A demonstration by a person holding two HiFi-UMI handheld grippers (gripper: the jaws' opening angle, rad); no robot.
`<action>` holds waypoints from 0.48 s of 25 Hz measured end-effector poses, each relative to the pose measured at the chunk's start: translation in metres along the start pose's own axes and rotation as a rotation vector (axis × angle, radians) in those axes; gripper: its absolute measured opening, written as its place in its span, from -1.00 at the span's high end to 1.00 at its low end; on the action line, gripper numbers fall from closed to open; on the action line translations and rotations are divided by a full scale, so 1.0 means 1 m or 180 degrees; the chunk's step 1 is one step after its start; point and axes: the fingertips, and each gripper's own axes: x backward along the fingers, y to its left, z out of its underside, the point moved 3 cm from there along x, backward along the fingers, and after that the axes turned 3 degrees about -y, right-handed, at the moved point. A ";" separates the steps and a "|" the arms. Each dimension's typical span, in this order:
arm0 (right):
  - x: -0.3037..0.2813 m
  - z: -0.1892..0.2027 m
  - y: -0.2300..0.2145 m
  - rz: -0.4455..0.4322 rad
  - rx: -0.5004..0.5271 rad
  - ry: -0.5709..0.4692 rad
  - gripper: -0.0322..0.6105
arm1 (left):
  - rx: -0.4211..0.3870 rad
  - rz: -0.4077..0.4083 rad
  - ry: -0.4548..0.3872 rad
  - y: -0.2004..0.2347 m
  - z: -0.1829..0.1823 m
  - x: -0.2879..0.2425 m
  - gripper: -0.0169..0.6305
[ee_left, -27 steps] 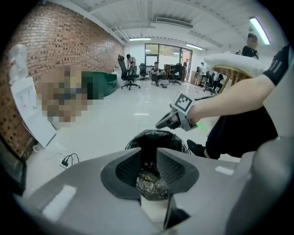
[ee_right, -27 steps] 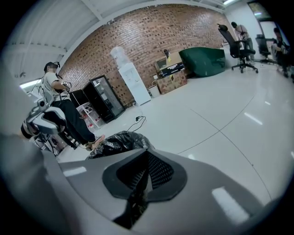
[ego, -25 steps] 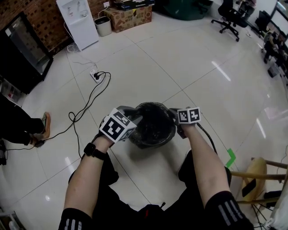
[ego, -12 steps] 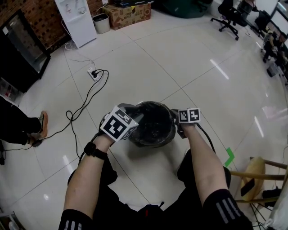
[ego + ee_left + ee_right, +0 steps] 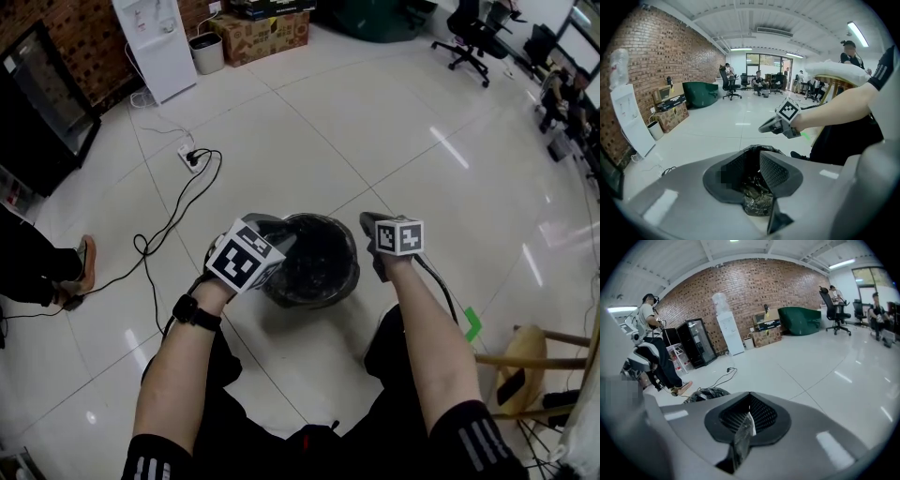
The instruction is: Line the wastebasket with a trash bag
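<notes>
1. Round dark wastebasket (image 5: 286,298) at mid-frame in the head view, upright on pale floor tiles (image 5: 394,131), just ahead of the person's knees and between the two forearms.
2. Black trash bag (image 5: 319,258) down inside the basket: glossy, heavily crinkled, with film showing along the rim at the upper edge.
3. Left gripper (image 5: 279,237) at the basket's left rim. Jaws partly apart in the left gripper view, clamped on a crumpled wad of the bag's film.
4. Right gripper (image 5: 368,225) just right of the basket, clear of the rim. Jaws pressed together in the right gripper view, nipping a thin strip of glossy film (image 5: 742,439) trailing below the pads. No telling whether joined to the bag. Basket off at lower left of that view, well apart from the jaws.
5. Against the earlier frames: right gripper then down at the basket's right rim, touching it; now raised and off toward the right of the frame. Left gripper at the same spot on the left rim, same hold on the bag. Basket in much the same place at mid-frame.
</notes>
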 end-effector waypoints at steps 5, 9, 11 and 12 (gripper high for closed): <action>0.035 -0.050 0.061 -0.0410 0.0274 -0.0167 0.88 | 0.0008 0.0017 -0.0046 -0.002 -0.007 0.003 0.65; 0.072 -0.071 0.103 -0.0523 0.0585 -0.0224 0.88 | -0.0022 0.0049 -0.0075 -0.010 -0.009 0.006 0.65; 0.093 -0.077 0.122 -0.0597 0.0653 -0.0311 0.88 | -0.0032 0.0049 -0.0096 -0.012 -0.010 0.008 0.65; 0.103 -0.080 0.131 -0.0640 0.0683 -0.0349 0.88 | -0.0034 0.0045 -0.0109 -0.013 -0.010 0.009 0.65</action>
